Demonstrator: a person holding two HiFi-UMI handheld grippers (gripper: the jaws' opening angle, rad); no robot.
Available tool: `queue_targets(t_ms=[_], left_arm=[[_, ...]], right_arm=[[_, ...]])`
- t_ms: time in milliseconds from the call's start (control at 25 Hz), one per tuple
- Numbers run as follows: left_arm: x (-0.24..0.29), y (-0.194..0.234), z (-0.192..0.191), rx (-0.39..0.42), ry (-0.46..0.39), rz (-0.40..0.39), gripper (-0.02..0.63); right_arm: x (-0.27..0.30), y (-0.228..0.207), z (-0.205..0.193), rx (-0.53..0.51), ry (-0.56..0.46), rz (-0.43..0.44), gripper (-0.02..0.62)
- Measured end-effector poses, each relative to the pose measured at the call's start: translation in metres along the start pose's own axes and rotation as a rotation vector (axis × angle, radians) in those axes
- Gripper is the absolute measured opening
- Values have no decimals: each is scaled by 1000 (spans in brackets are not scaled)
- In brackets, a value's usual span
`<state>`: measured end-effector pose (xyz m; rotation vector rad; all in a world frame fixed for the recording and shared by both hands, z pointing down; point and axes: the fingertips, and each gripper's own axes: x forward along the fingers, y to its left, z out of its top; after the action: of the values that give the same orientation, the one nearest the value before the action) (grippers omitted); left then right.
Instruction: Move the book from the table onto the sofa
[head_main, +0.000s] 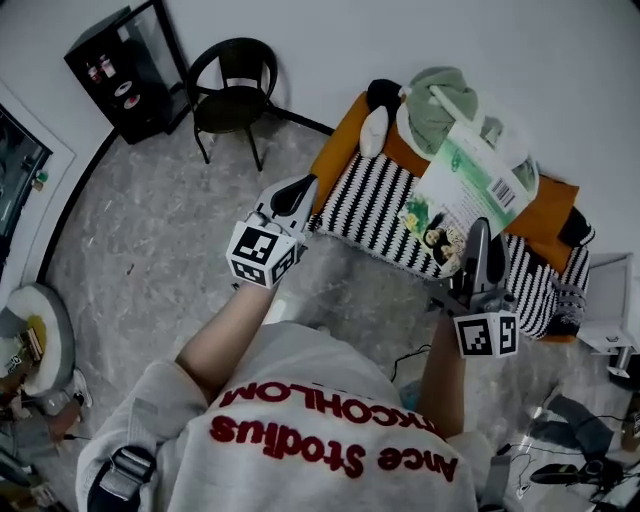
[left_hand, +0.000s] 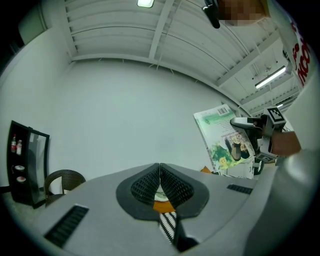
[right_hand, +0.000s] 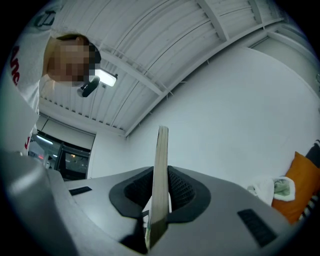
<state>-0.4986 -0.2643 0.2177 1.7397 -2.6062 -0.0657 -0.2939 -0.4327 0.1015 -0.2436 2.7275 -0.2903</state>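
The book (head_main: 463, 187), with a green and white illustrated cover, is held up over the sofa (head_main: 375, 205), which is covered by a black-and-white striped blanket with orange cushions. My right gripper (head_main: 478, 235) is shut on the book's lower edge. In the right gripper view the book (right_hand: 161, 165) stands edge-on between the pads of the right gripper (right_hand: 160, 197). My left gripper (head_main: 298, 188) is shut and empty, just off the sofa's left end. The left gripper view shows its jaws (left_hand: 160, 181) pressed together, with the book (left_hand: 224, 140) off to the right.
A black chair (head_main: 232, 85) and a black cabinet (head_main: 125, 70) stand by the far wall at left. A green cloth and soft toys (head_main: 440, 100) lie at the sofa's back. A white box (head_main: 612, 310) and cables sit on the floor at right.
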Motion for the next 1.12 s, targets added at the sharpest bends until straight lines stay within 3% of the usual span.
queue_targets(t_ms=[280,560,840,1120], left_arm=[[7,9,-2,-6,2,-20,17],[16,15,-5,-12,-18,-23,17],[140,73,-7,-29,-2,-53,17],[175,100,0,-13,-38,-77,17]], right_arm=[[-2,-11,-8,-21,7,-64,84],[-2,-9,-10,-50,3,-58,84],[107,-72,-34,-60,18,-75,84],[142,-76,-37,-86,-26,-71,84]])
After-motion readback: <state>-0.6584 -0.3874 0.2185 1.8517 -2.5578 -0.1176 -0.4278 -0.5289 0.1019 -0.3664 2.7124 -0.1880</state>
